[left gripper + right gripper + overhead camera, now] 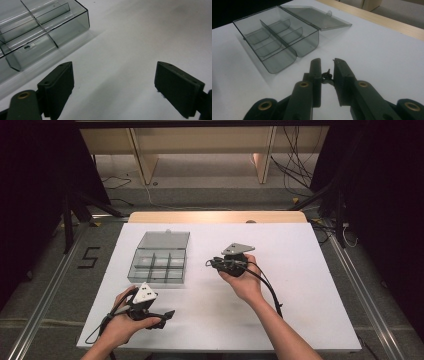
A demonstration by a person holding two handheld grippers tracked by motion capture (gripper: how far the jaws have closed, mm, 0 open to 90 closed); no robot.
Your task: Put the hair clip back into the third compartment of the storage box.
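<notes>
- While the person's hands come in from the near edge, a clear smoky plastic box (159,265) sits on the white table (300,310), left of the middle, with its lid (164,240) folded flat open on the far side.
- Dividers split the box into several compartments; every one I can see into looks bare, apart from a small latch or mark on the near wall in the left gripper view (28,46).
- The left gripper (167,314) is held low near the table's front edge, just in front of the box, pointing to the right.
- Its jaws stand wide apart with nothing between them, and bare table shows in the gap in the left gripper view (113,82).
- The right gripper (209,263) is held just right of the box, pointing left toward it.
- In the right gripper view its jaws (327,72) are drawn close together, pinching a small dark metal piece (327,74), perhaps a screw; it is too small to tell for sure.
- A black cable (270,287) trails from the right gripper back past the forearm.
</notes>
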